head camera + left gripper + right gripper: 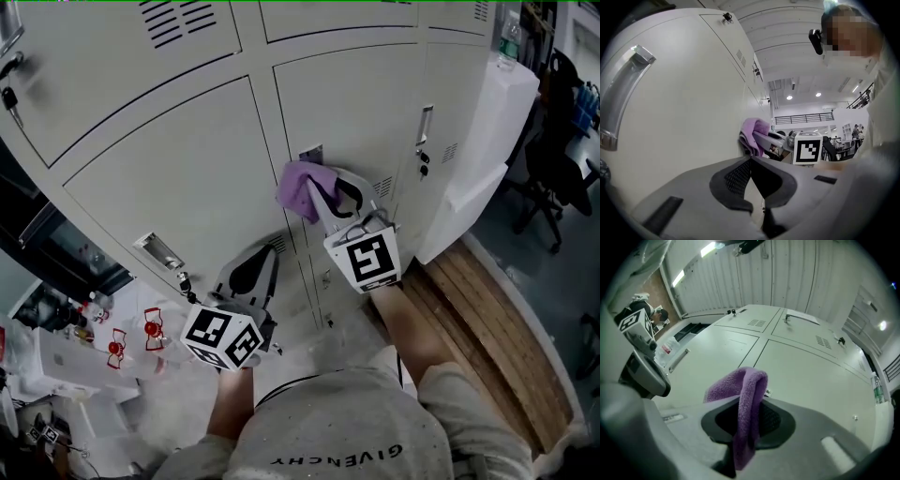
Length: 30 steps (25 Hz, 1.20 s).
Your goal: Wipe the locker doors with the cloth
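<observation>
Pale locker doors (159, 178) stand before me. My right gripper (328, 204) is clamped on the purple cloth (300, 185), which seems to touch one door. My left gripper (251, 274) hangs lower, jaws together, holding nothing.

We find the head view dim and flat, the locker doors (169, 178) an even grey that darkens toward the left edge. Both gripper views bulge strongly and end in black rounded corners. In the left gripper view, ceiling lamps (789, 97) glare in a bright hall, and the near left gripper (751, 161) is blurred. In the right gripper view, strip lights (710, 248) shine at the top, and the cloth (745, 399) looks soft up close.
</observation>
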### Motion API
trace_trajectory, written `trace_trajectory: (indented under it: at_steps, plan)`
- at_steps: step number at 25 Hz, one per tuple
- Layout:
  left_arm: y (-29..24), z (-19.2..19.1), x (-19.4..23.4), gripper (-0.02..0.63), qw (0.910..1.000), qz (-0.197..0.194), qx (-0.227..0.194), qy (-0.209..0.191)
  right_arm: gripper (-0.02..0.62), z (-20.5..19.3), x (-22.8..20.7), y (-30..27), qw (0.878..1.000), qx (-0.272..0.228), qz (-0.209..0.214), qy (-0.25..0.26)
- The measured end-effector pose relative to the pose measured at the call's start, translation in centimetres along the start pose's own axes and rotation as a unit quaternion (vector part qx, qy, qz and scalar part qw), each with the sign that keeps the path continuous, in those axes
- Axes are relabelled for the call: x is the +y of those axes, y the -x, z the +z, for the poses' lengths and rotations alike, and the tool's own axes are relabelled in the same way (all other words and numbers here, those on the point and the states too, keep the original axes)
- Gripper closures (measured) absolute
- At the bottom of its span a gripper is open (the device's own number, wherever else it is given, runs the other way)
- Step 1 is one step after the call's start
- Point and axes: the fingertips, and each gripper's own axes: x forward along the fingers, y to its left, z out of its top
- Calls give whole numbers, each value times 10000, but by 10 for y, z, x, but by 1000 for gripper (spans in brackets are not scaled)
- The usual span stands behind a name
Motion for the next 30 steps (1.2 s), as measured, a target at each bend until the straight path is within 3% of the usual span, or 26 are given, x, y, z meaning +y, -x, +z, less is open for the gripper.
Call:
trace_trajectory:
  at_steps: [17, 30]
  plan:
    - [-39, -4, -16, 607, 9996, 260, -102, -68, 535, -44, -84, 14, 9995, 231, -205, -76]
    - [-63, -14, -32, 607, 9991, 412, -65, -91, 537, -118, -188, 47, 9912, 762, -1023, -360]
